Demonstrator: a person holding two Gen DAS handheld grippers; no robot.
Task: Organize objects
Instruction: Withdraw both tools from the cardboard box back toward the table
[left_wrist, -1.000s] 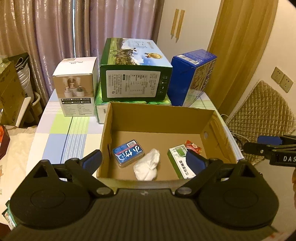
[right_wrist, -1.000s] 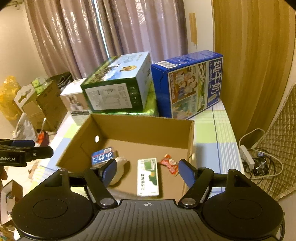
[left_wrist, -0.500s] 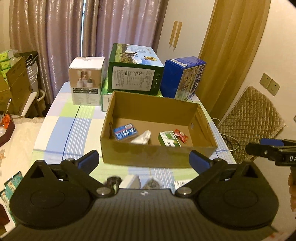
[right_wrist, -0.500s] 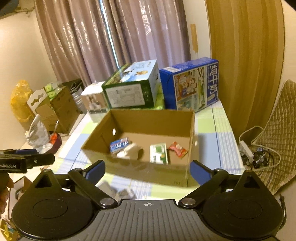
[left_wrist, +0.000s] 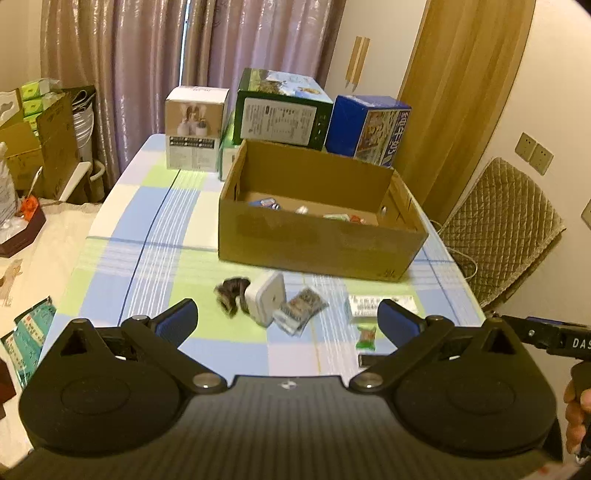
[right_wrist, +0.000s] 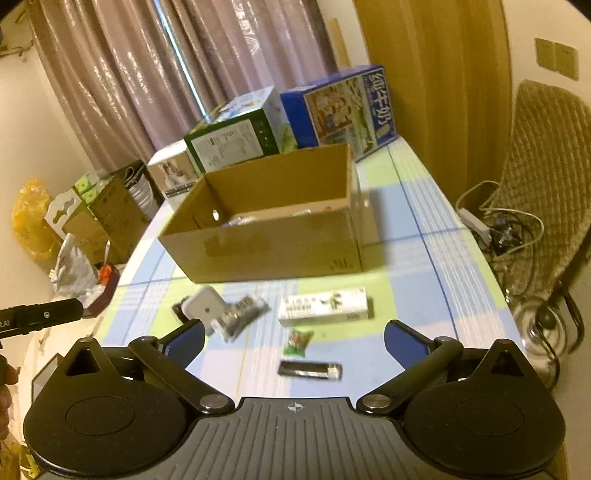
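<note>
Both tools hang spread wide and empty above the near edge of the desk (left_wrist: 122, 236): the left tool (left_wrist: 288, 319) and the right tool (right_wrist: 293, 341) grip nothing. Ahead of them, between the fingers and the cardboard box (right_wrist: 266, 243), lie the loose things yet to be put away: a white square device (right_wrist: 203, 306) touching a dark crinkled packet (right_wrist: 240, 317), a long white carton (right_wrist: 325, 306), a small green sweet (right_wrist: 297, 341) and a black lighter-like stick (right_wrist: 310, 370) closest to the right tool. The risk, as I judge it, is crowding: closing on the device may drag the packet along, and the thin flat sweet could slip from the pads or be pushed off the near edge.
</note>
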